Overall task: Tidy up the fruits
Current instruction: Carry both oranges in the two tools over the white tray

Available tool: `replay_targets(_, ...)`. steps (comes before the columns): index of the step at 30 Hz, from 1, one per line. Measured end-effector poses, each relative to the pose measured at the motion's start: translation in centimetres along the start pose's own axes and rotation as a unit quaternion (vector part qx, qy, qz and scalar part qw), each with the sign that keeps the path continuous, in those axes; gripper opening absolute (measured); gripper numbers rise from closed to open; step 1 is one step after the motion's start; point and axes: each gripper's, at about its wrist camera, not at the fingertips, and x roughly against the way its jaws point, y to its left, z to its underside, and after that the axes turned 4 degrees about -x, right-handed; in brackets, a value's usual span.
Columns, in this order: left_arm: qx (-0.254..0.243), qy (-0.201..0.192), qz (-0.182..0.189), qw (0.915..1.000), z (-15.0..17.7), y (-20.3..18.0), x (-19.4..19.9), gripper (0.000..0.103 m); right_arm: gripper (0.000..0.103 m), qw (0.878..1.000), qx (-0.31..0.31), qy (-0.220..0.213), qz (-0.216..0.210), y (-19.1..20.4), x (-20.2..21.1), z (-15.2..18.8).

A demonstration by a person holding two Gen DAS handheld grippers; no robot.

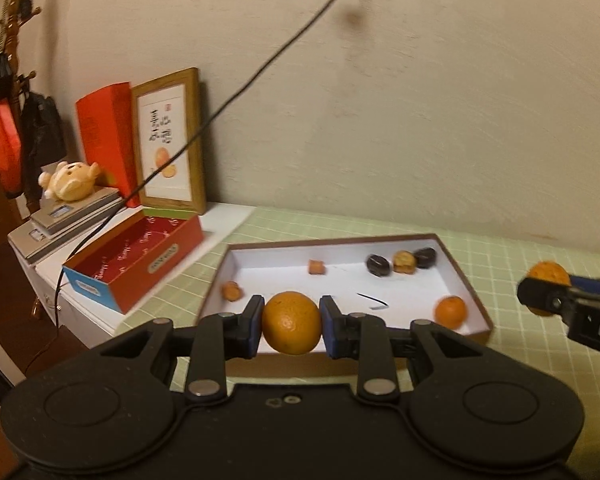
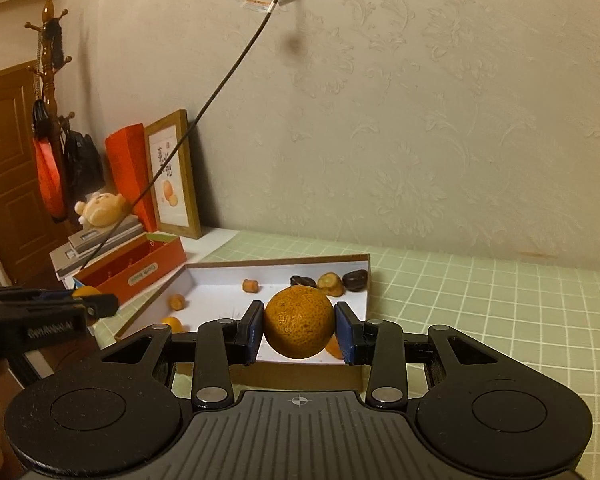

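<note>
Left gripper: blue pads clamped on a smooth orange, held clear above the near wall of the shallow white-lined tray. Right gripper: clamped likewise on a rougher, speckled orange, over the tray's near right corner; from the left wrist view it shows at the far right, fruit in its jaws.

In the tray: a small tangerine near the right wall, two dark fruits and a brownish one grouped at the far right corner, two small orange pieces toward the left, and a thin dark sliver on the white floor.

Judgement: both fruits are in carry. Best to keep the squeeze light, since the skins look soft and round fruit can roll out of flat pads. Lower each until it touches before opening, onto bare floor apart from the others. Grouping like with like seems the aim. Watch the black power cord slanting down to the left.

Writing: the open red box beside the tray has an oval label, unreadable. Framed print carries brush characters, too blurred to read. Right gripper's body shows "DA", cut off.
</note>
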Motion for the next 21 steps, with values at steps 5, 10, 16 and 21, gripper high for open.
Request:
replay_targets(5, 0.029, -0.012, -0.007, 0.9995, -0.1, 2.4, -1.8, 0.02, 0.038, 1.0, 0.013, -0.002, -0.002, 1.0, -2.4, -0.2)
replay_targets(10, 0.037, -0.007, -0.001, 0.9993, 0.2, 3.8, -4.2, 0.02, 0.038, 1.0, 0.022, 0.006, 0.0, 1.3, -4.8, 0.2)
replay_targets(16, 0.031, -0.001, 0.013, 0.9994, -0.3, 4.1, -6.1, 0.02, 0.038, 1.0, 0.011, 0.007, 0.009, 1.0, -5.7, -0.2)
replay_targets(21, 0.041, -0.005, 0.022, 0.9989, -0.7, 4.1, -6.1, 0.02, 0.038, 1.0, 0.012, -0.004, 0.021, 1.4, -5.0, -0.5)
